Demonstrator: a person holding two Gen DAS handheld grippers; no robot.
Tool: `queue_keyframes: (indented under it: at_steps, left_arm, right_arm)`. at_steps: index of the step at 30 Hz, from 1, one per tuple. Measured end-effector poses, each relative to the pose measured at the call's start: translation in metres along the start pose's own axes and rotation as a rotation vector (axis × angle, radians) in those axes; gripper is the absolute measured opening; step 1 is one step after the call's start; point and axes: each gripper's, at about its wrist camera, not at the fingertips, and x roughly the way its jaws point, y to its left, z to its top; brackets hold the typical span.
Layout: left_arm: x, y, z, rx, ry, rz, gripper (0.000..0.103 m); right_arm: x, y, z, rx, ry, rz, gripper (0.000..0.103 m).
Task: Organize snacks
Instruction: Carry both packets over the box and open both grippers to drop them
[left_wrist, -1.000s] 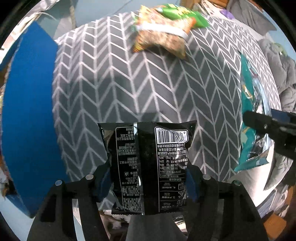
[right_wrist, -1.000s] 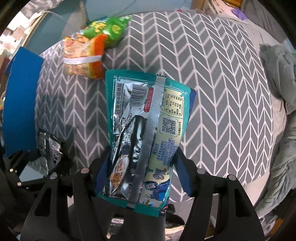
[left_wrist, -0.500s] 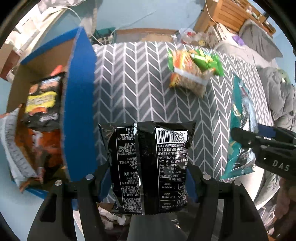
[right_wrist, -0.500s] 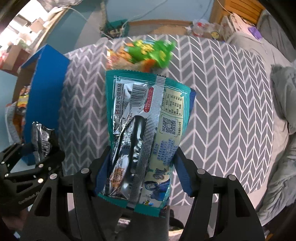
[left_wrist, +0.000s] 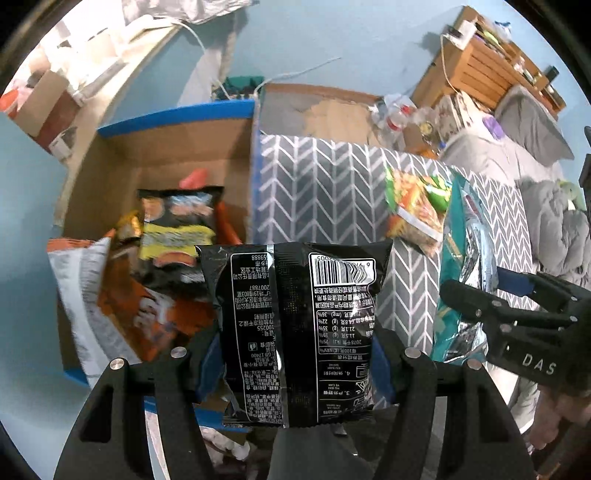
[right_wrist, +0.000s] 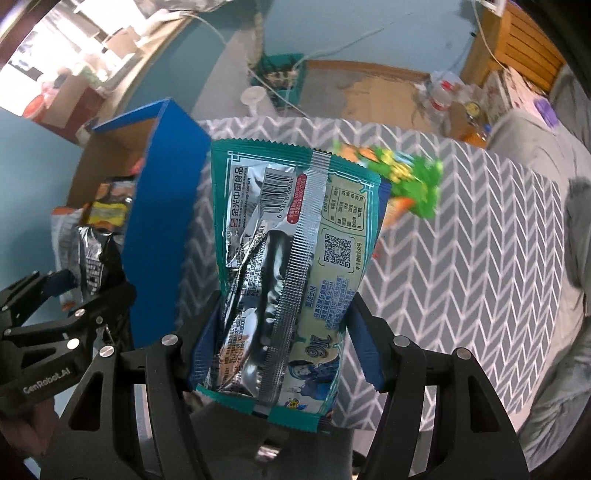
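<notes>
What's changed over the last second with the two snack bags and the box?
Both hand-held grippers swung left toward the blue box: it was just a blue edge, now its open inside with snacks shows. Nothing was released. The left hand-held gripper still clamps the black packet, the right the teal packet.

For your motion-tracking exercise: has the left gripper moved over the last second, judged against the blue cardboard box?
Yes. The left gripper, shut on the black snack packet, has swung left from the chevron cloth toward the blue cardboard box, whose inside now shows.
</notes>
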Motion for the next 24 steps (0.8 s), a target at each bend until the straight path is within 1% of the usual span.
queue_keyframes:
  at_steps: [13, 18, 24]
  left_arm:
    - [-0.016, 0.059, 0.023, -0.053, -0.035, 0.032, 0.067]
    - [-0.020, 0.083, 0.034, -0.055, -0.051, 0.068, 0.067]
    - [-0.019, 0.111, 0.048, -0.069, -0.059, 0.089, 0.067]
  right_arm:
    - [0.002, 0.072, 0.040, -0.101, -0.024, 0.066, 0.065]
    - [0.005, 0.094, 0.055, -0.133, -0.025, 0.087, 0.065]
    - [0.015, 0.125, 0.073, -0.169, -0.020, 0.102, 0.065]
